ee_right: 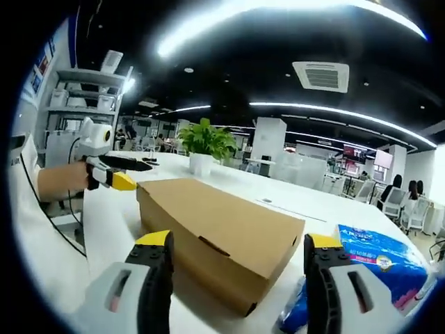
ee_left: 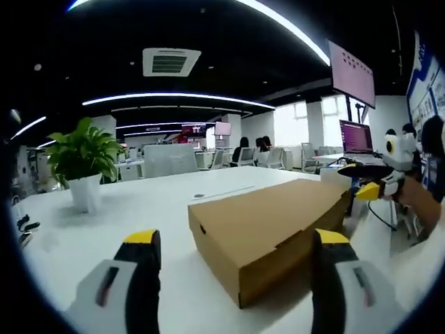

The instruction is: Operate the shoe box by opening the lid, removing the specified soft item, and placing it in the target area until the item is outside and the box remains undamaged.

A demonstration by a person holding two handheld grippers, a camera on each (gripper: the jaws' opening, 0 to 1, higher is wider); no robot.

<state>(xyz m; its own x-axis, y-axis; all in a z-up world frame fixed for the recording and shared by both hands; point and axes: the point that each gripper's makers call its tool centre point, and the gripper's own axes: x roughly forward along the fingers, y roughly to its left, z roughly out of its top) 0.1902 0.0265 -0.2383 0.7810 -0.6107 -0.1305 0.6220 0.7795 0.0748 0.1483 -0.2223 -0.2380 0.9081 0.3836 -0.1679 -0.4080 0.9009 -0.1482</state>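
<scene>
Shoe box point(ee_left: 271, 229) lies shut on the white table point(ee_left: 104, 236), centred so both tools can reach its lid. Left gripper point(ee_left: 236, 261) has its jaws spread wide and empty, the box corner between them at 12 o'clock. Right gripper point(ee_right: 236, 264) is likewise apart, facing the opposite end; a blue packet point(ee_right: 375, 261) lies at 3 o'clock, beside the box

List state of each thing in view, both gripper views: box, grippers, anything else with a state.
Brown cardboard shoe box: lid shut, flat on the white table.
Left gripper: open, empty, short of the box.
Right gripper: open, empty, short of the box.
Blue plastic-wrapped pack: lying on the table beside the box, wrapper looks sealed.
Green potted plant: upright in its white pot.
</scene>
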